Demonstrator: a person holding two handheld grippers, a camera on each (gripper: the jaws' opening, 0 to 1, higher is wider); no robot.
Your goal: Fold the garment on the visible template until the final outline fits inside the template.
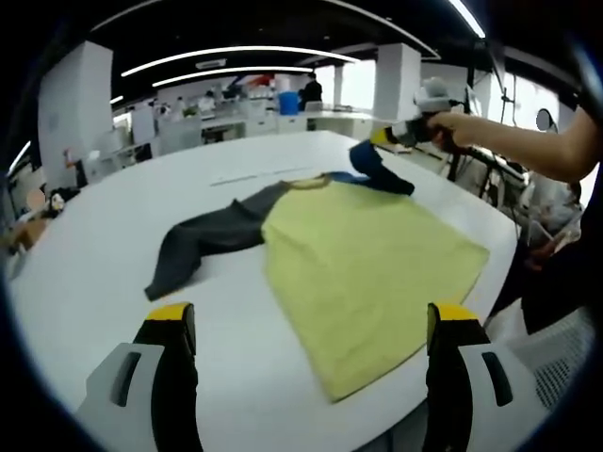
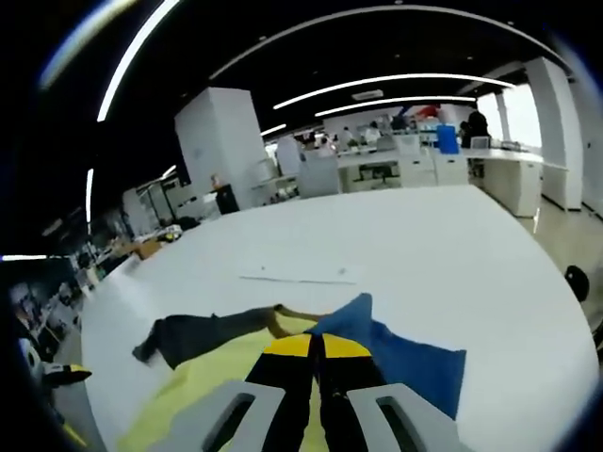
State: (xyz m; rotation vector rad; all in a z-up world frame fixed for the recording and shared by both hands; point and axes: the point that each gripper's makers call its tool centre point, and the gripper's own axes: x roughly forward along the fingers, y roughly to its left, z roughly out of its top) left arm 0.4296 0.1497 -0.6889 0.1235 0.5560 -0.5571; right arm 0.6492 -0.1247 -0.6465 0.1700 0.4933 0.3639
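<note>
A long-sleeved shirt lies flat on the white table [image 1: 85,245]. Its body [image 1: 367,259] is yellow, one sleeve [image 1: 203,240] is dark grey and the other sleeve [image 1: 382,169] is blue. My left gripper [image 1: 311,315] hovers open over the shirt's near hem, with nothing between its fingers. At the far side, my right gripper [image 1: 396,135] is shut on the blue sleeve [image 2: 405,363] and holds its end raised above the table. In the right gripper view its jaws [image 2: 316,347] are pressed together, with the grey sleeve [image 2: 198,334] stretched to the left. A faint thin outline [image 2: 301,278] marks the table beyond the collar.
A person's forearm [image 1: 528,146] reaches in from the right, over the table's curved right edge [image 1: 504,235]. Office desks, white pillars and a blue bin [image 1: 288,102] stand far behind. Bare tabletop [image 2: 424,235] stretches beyond the shirt.
</note>
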